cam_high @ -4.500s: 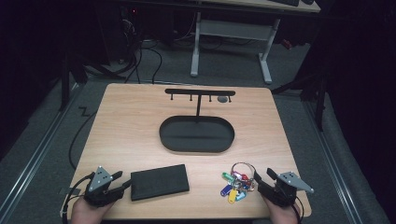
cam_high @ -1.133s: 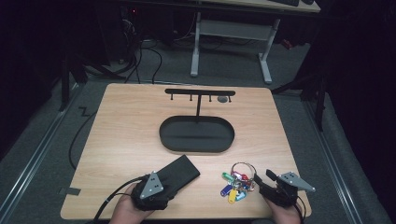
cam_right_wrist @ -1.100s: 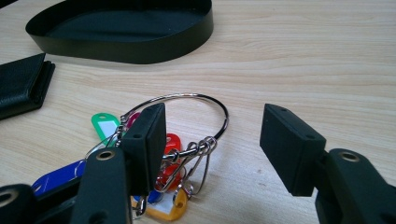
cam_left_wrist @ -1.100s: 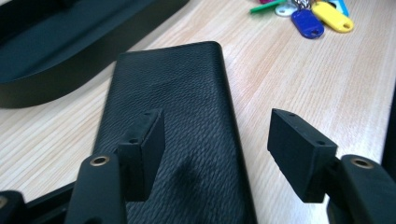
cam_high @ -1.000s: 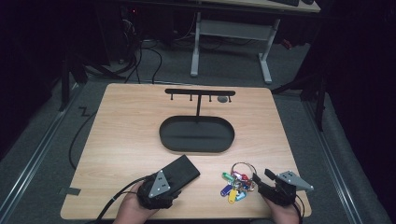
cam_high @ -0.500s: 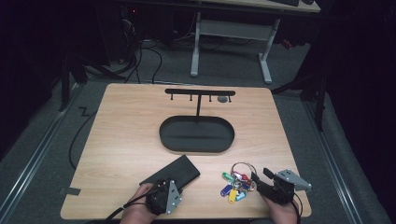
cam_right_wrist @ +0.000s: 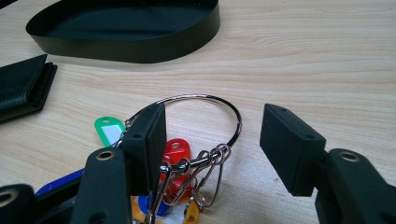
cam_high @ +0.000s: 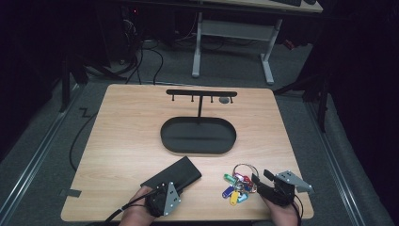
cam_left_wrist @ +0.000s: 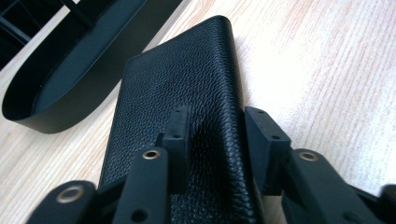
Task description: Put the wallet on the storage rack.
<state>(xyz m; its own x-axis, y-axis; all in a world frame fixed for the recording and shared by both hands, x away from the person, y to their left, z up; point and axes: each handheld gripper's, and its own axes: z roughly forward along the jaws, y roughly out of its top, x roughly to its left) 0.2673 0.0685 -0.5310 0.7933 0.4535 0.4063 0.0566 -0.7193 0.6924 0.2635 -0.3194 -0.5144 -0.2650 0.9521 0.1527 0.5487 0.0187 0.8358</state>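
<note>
While the left gripper sits at about 7 o'clock on the table, its jaws have just been closing around the near end of the black leather wallet, one jaw on top and one along its edge, though I can't tell if the pads are actually pressing yet. That wallet lies flat, angled toward 1 o'clock, just short of the black oval tray at the centre. Over at 5 o'clock the right gripper has its jaws spread wide over the key ring with coloured tags, not pinching it.
</note>
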